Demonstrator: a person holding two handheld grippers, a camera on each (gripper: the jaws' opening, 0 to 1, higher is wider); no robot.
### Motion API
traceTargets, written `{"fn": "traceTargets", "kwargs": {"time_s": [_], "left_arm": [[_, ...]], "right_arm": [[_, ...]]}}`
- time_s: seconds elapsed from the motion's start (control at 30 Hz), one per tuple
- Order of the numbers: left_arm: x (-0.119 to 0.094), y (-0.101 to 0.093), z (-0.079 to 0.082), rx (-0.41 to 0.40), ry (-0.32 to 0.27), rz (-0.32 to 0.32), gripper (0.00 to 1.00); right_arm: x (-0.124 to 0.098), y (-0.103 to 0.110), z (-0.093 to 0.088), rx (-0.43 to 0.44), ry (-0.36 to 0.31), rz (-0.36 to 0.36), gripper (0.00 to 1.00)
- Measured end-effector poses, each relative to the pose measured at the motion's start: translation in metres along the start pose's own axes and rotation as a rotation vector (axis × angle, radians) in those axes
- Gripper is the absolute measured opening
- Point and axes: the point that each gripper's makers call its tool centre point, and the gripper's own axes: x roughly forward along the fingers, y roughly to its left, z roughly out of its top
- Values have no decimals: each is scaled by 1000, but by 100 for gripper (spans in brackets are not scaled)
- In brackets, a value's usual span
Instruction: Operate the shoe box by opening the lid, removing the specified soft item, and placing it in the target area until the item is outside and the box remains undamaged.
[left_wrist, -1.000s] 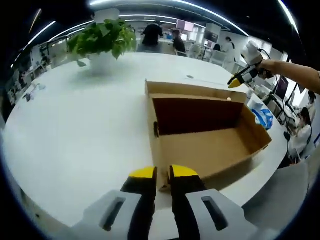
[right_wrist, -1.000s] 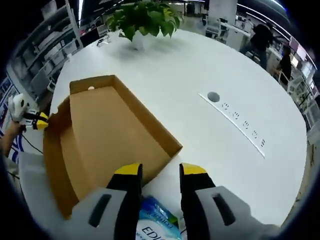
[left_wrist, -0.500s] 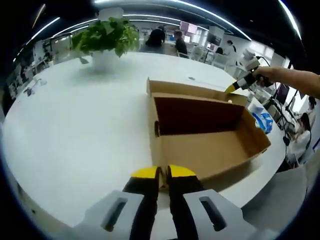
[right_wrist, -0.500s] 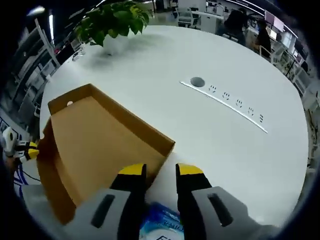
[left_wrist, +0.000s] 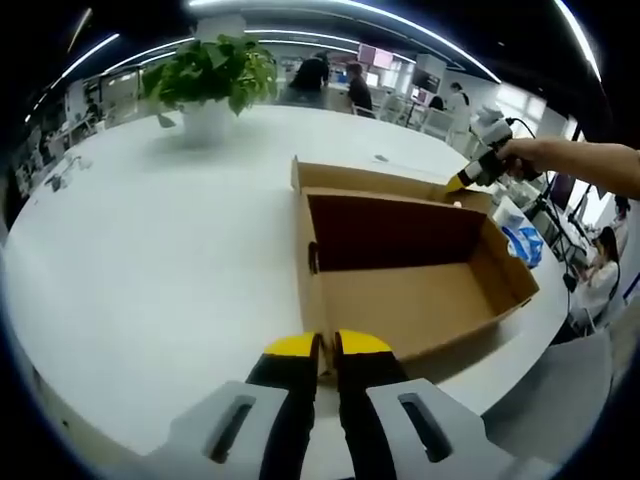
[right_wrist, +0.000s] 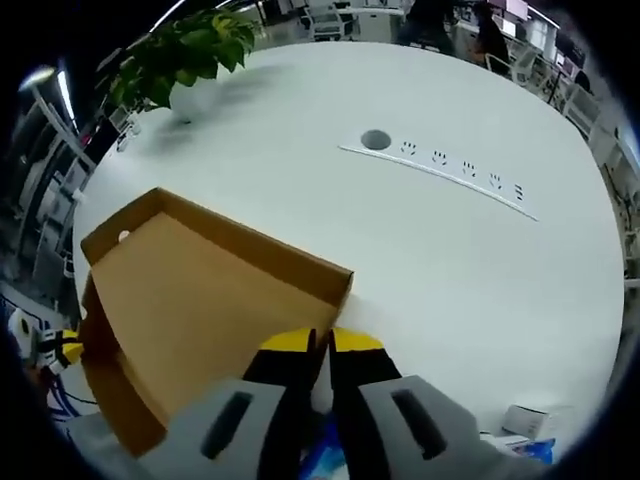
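One open rectangular brown corrugated-cardboard shoe box (left_wrist: 410, 270) on smooth white counter (left_wrist: 150, 250); left claw (left_wrist: 318, 345) and right claw (right_wrist: 320, 342) each clenched on its rim.

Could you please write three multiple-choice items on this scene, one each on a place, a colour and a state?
1. Where does the leafy green potted plant stand?
A. Inside the box
B. On the white round table, beyond the box
C. On a chair

2. What colour are the tips of the left gripper?
A. Yellow
B. Red
C. Blue

3. What state is the brown cardboard shoe box in?
A. Taped shut
B. Crushed flat
C. Open, nothing visible inside

Answers:
1 B, as the left gripper view shows the plant on the tabletop past the box.
2 A, as both fingers end in yellow pads.
3 C, as the lid is folded back and the inner floor lies bare; the blue-and-white soft pack lies outside, beside the box.
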Motion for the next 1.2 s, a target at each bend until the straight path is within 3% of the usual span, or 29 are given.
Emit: {"fn": "traceTargets", "kwargs": {"time_s": [0.4,1.2], "left_arm": [[0,-1,0,-2,0,-4,3],[1,0,-1,5,5,-7,3]], "right_arm": [[-10,1,5,25,-34,-18,2],[-46,12,21,-40,-168,-22,1]]}}
